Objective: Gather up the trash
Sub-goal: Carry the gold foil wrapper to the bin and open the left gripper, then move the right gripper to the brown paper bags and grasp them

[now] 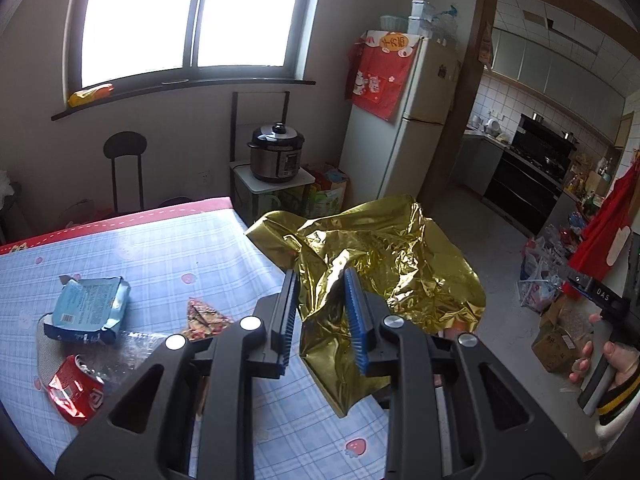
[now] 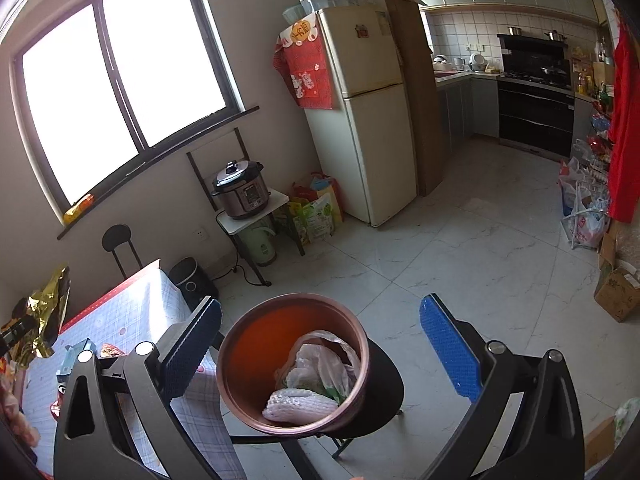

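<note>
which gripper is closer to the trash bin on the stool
Right. The right gripper hangs open just above the trash bin. The left gripper, shut on gold foil, is back over the table.

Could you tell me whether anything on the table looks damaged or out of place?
Yes: a red soda can lies crushed on its side near the table edge, beside a torn-open blue snack packet and a small crumpled wrapper.

The left gripper pinches a crumpled gold foil wrapper above the edge of a checked table, where a pale blue packet and a crushed red can lie.
</note>
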Tool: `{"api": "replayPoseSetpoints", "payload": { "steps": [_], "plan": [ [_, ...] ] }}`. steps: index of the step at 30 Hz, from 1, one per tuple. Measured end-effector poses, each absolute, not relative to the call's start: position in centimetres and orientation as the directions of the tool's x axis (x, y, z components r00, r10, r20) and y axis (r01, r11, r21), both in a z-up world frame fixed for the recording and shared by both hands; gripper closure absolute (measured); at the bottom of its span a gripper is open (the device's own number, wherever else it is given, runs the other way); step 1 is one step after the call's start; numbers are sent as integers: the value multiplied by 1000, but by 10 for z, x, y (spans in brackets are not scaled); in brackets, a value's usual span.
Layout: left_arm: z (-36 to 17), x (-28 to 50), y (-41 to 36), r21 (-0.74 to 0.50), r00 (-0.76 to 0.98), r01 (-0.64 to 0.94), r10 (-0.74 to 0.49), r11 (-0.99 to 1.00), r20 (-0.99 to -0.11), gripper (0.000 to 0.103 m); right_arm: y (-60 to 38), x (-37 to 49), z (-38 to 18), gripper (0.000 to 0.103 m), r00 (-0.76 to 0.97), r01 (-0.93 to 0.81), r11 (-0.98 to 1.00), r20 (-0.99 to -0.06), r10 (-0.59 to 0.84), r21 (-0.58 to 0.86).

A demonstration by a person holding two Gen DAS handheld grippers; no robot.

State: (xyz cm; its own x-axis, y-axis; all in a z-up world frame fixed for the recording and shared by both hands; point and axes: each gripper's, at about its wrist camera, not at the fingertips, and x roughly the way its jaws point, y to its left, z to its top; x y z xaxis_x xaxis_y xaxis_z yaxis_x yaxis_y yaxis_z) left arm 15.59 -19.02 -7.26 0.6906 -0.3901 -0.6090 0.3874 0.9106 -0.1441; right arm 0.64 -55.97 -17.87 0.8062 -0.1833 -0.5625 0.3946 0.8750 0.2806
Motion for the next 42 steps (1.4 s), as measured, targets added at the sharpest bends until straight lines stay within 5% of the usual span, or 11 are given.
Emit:
{"api": "replayPoseSetpoints", "payload": {
  "steps": [20, 21, 24, 33, 42],
  "plan": [
    [-103, 219, -355, -112, 593, 573, -505, 812, -628, 74, -606, -55, -184, 5, 746, 545, 803, -577, -332, 243],
    [-104, 222, -362, -115, 585, 586, -516, 802, -626, 71, -607, -56, -185, 5, 743, 549, 800, -580, -334, 243],
    [-104, 227, -371, -118, 589, 602, -539, 790, -602, 15, -607, -60, -187, 5, 738, 556, 795, -584, -338, 243],
    [-93, 221, -324, -105, 650, 526, -478, 844, -591, 6, -599, -55, -184, 5, 739, 552, 794, -590, -326, 253],
    [-78, 200, -183, -84, 743, 294, -283, 952, -607, 6, -551, -24, -176, 5, 784, 450, 851, -577, -232, 270]
  ]
}}
